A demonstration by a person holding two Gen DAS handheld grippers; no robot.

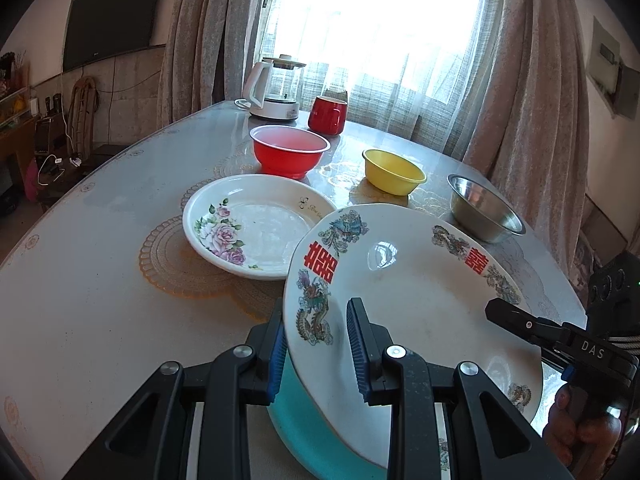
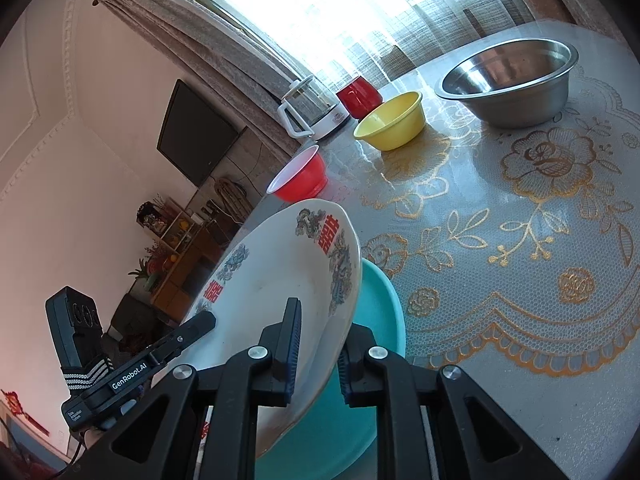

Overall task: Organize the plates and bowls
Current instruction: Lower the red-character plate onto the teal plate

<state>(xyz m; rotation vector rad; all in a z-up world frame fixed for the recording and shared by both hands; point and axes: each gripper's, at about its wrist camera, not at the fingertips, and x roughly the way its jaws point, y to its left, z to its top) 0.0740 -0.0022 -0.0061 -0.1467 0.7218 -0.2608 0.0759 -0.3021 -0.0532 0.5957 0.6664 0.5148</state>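
Note:
A white plate with red characters and dragon prints (image 1: 412, 292) (image 2: 276, 288) is tilted over a teal plate (image 1: 304, 428) (image 2: 380, 312); whether the two touch I cannot tell. My left gripper (image 1: 318, 356) is shut on its near left rim, one blue pad under it and one on its inner face. My right gripper (image 2: 320, 352) is shut on the opposite rim, and its top finger (image 1: 504, 312) lies on that edge. In the right wrist view the left gripper's finger (image 2: 196, 324) rests on the far rim. A rose-patterned plate (image 1: 256, 224) lies just beyond, to the left.
On the lace-covered table (image 1: 80, 280) (image 2: 520, 320) stand a red bowl (image 1: 288, 152) (image 2: 300, 178), a yellow bowl (image 1: 394, 172) (image 2: 392, 120) and a steel bowl (image 1: 484, 208) (image 2: 512, 80). A red mug (image 1: 326, 114) and a kettle (image 1: 274, 88) sit at the far edge by the window.

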